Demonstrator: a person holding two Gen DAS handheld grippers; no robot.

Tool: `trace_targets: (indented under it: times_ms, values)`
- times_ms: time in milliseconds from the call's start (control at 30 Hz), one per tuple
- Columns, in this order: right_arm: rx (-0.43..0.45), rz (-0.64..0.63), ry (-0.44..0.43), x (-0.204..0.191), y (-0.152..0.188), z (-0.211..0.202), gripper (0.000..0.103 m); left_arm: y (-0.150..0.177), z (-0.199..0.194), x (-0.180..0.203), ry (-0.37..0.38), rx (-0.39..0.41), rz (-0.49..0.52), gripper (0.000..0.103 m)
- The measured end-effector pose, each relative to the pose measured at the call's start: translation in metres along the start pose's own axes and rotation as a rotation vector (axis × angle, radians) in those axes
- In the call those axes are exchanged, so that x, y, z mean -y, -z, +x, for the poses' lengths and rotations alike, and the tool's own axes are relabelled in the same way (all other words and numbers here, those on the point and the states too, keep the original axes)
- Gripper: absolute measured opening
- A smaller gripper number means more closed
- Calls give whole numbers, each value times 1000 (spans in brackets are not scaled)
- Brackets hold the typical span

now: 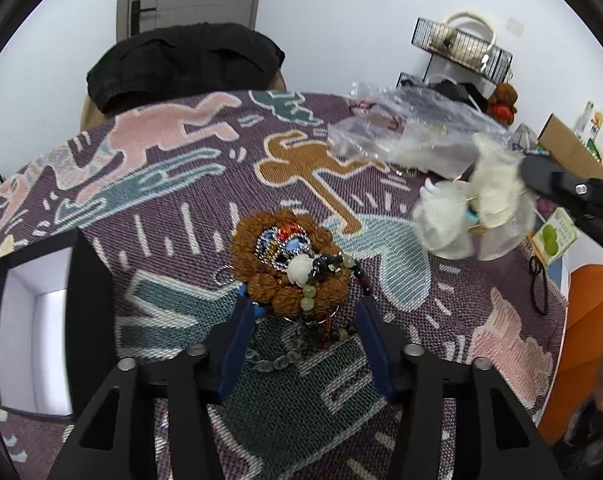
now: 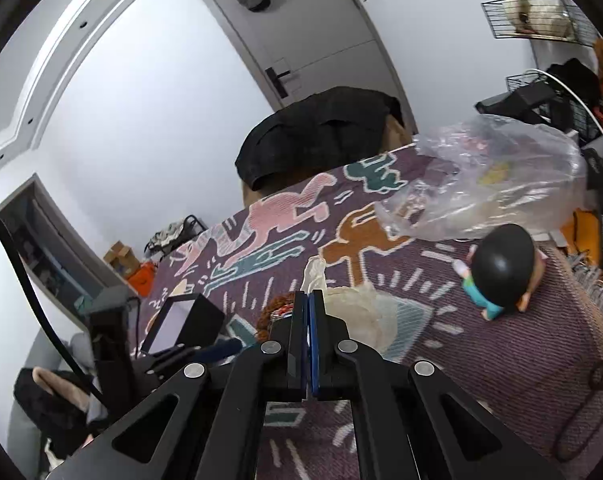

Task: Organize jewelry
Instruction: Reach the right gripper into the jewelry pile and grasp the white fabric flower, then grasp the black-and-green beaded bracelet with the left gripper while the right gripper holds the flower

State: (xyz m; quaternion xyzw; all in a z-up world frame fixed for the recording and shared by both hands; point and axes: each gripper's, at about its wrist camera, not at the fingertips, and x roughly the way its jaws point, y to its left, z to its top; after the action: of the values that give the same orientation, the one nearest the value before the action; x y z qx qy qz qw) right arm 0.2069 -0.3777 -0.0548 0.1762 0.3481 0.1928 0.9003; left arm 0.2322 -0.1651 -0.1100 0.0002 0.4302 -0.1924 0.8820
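Now left gripper (image 1: pixel 305 304) half apart, straddling tangled bead pile (image 1: pixel 289 264) on table (image 1: pixel 481 320), not yet pinching. Right gripper (image 2: pixel 310 300) clamped on thin white bag (image 2: pixel 355 312). I fear strands snagging, dragging whole clump.

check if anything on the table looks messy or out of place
Yes: the jewelry is one tangled heap, brown bead bracelet, green and dark bead strands and silver chains piled together on the patterned purple woven cloth beside the open black box.

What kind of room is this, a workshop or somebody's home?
Most likely a lived-in room at home: a table under a purple woven cloth with cartoon figures, a grey door with a lever handle, and black wire wall baskets holding a cream handbag.
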Motion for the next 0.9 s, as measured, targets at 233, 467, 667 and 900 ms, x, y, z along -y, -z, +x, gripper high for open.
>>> trace_targets:
  times_ms: [233, 467, 667, 900]
  values:
    - [12, 51, 10, 20, 3, -7, 2, 1, 16, 2, -5, -30, -8, 21]
    - [21, 60, 4, 23, 2, -7, 2, -2, 8, 6, 10, 2, 15, 8]
    - [23, 58, -2, 21, 3, -9, 2, -9, -16, 5, 27, 58, 12, 8]
    - [31, 31, -29, 4, 0, -10, 2, -17, -57, 0, 20, 145, 19, 8]
